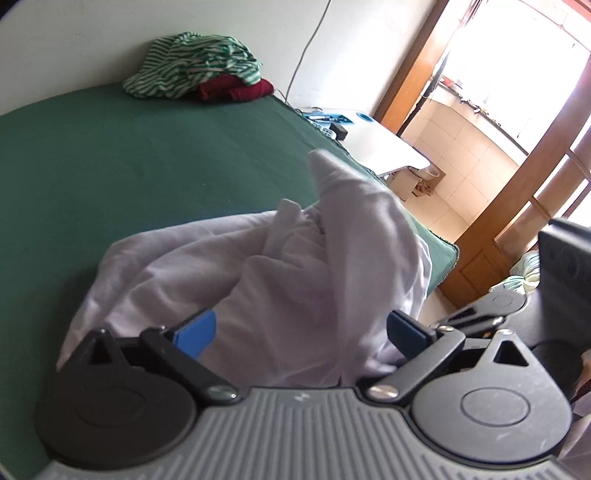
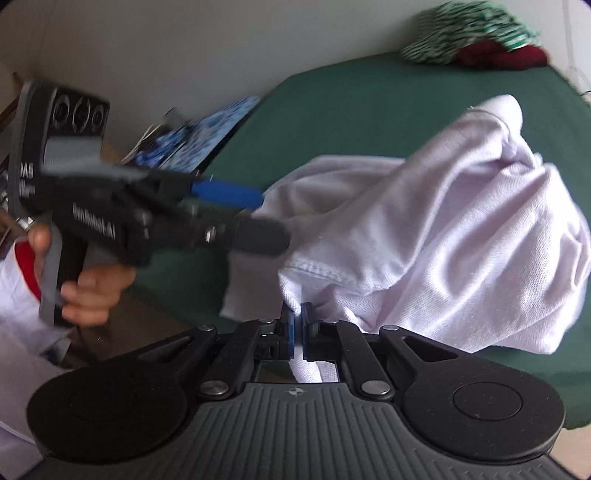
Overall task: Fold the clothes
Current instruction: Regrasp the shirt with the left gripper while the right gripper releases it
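Left wrist: green bed edge (image 1: 439,251) beside open floor (image 1: 454,166)

A white side table (image 1: 388,142) stands just beside the green-covered surface (image 1: 147,155) at about two o'clock, with small blue items (image 1: 328,118) on its near end. Past it, at three o'clock, a wooden door frame (image 1: 417,62) opens onto a bright tiled floor (image 1: 465,147). A thin cable (image 1: 306,48) hangs down the white wall (image 1: 110,33) at twelve o'clock.
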The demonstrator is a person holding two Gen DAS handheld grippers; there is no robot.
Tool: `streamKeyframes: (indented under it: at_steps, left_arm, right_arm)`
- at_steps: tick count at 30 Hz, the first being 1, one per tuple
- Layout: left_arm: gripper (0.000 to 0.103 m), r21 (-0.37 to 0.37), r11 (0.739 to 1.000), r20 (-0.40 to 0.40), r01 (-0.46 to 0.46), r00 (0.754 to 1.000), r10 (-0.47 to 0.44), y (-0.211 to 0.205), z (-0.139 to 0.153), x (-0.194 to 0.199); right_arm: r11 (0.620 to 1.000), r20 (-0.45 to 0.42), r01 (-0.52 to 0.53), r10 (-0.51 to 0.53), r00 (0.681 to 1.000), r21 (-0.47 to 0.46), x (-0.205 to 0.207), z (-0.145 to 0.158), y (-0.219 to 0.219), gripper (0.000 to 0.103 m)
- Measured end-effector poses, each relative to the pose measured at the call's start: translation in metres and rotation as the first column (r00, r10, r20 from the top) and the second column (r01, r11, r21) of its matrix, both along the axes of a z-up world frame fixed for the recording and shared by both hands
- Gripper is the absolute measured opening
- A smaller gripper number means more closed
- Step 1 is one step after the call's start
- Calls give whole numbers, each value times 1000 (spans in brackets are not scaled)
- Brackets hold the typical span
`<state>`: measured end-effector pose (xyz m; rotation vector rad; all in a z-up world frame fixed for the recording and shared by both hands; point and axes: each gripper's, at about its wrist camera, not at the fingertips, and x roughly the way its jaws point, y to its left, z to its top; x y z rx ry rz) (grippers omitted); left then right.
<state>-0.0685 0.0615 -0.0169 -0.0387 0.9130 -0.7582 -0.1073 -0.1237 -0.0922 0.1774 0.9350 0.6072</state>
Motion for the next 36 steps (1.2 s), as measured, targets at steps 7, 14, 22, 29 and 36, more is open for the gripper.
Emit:
streamKeyframes:
  at_steps: [7,14,22,29,36]
  left_arm:
    - [99,-36,997,-82,67,994,-70,-18,-22,-2]
    - [88,-51,998,-129,47,990,-54,-63,-40,15]
    - [0,-3,991,-122,-130,984,129,-83,-34,18]
    - [0,91,894,-84,-438,892,445,-30,-8,-59]
    - [0,146,730,-131,-668,718,683,-17,-17,-123]
  right_arm:
    - [988,-37,-126,123,992,-87,5,5,-1,11]
    - [987,120,92,-77,990,-133,40,60,-101,42]
    - [973,145,103,-74,987,-206,138,42,-134,42]
    - [980,57,-162,169,984,-115,175,26,-118,42]
    - [845,62,-526,533,844,-97,193,14,-20,42]
